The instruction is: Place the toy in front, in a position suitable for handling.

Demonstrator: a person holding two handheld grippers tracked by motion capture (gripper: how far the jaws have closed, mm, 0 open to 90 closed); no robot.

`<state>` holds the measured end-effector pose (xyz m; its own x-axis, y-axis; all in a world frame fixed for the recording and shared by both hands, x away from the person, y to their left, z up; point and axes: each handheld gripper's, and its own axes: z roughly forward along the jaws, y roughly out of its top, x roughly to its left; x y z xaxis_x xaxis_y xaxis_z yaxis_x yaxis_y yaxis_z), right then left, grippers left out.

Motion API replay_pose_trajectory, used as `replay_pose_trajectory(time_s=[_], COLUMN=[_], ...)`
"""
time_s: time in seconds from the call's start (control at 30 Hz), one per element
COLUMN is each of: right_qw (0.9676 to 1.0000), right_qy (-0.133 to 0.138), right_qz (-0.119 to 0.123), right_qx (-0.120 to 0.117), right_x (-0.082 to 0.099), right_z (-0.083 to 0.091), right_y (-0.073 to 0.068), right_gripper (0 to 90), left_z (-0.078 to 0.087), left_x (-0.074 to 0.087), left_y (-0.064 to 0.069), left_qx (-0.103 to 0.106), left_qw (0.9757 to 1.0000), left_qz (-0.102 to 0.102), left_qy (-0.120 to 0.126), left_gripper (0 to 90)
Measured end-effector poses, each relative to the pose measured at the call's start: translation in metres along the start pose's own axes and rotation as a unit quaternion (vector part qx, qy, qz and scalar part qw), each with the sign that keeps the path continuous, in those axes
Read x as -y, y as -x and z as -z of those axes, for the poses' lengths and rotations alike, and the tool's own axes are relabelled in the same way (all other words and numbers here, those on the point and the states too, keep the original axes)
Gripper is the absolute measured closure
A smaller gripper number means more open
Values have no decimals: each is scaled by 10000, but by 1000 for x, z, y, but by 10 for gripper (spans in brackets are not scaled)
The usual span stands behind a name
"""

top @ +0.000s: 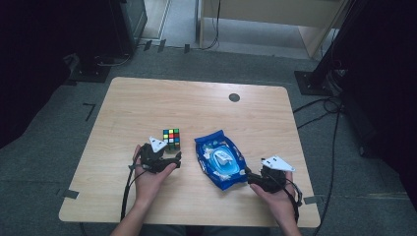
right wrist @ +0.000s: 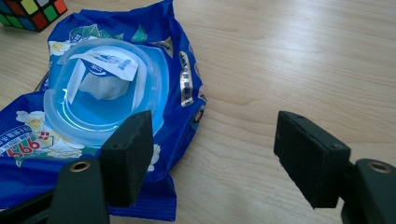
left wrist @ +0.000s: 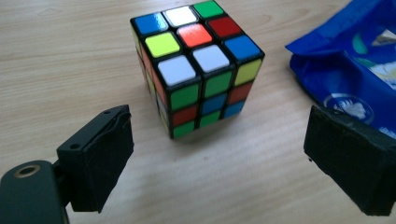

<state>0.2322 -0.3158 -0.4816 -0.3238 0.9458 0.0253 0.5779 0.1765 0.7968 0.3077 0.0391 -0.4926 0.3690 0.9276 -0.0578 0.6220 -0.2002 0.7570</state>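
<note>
A scrambled colour cube (top: pixel 171 139) (left wrist: pixel 196 65) stands on the wooden table (top: pixel 196 108), left of centre. My left gripper (top: pixel 178 161) (left wrist: pixel 219 163) is open just in front of the cube, its jaws spread wide with nothing between them. To the right lies a blue pack of wet wipes (top: pixel 220 158) (right wrist: pixel 93 102) with its clear lid up and a wipe poking out. My right gripper (top: pixel 251 178) (right wrist: pixel 212 156) is open at the pack's near right corner; one jaw overlaps the pack's edge, the other stands over bare wood.
A dark round cable hole (top: pixel 234 97) sits near the table's far edge. Cables and stand bases lie on the carpet beyond the table's right side. The cube's corner (right wrist: pixel 28 11) peeks in at the top left of the right gripper view.
</note>
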Motion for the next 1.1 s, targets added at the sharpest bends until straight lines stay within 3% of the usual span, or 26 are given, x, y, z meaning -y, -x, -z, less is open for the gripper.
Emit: replay_pose_trajectory(time_s=[0.33,0.43,0.63,0.83,1.1], right_qw=[9999,9999,9999,9998,9998], right_qy=[-64,-73,-87,-86,-85], right_qz=[113,119,136,156,155], right_qx=[-62,-61,-51,-43,-39], right_x=[3,3,5,6,7], right_z=[-4,-4,-5,-5,-5], right_y=[-7,-7,-8,-9,-9], right_gripper=[291,291,291,291,291], left_z=[-28,-36,-44,-48,-42], left_x=[-14,-17,-21,-20,-18], left_y=[8,11,13,11,5], left_qx=[-394,-624,-887,-929,-727], left_qw=[9990,9978,9958,9955,9971], left_qz=[159,173,149,25,-166], left_qy=[-105,-114,-156,-164,-130], left_gripper=[85,99,152,321,338])
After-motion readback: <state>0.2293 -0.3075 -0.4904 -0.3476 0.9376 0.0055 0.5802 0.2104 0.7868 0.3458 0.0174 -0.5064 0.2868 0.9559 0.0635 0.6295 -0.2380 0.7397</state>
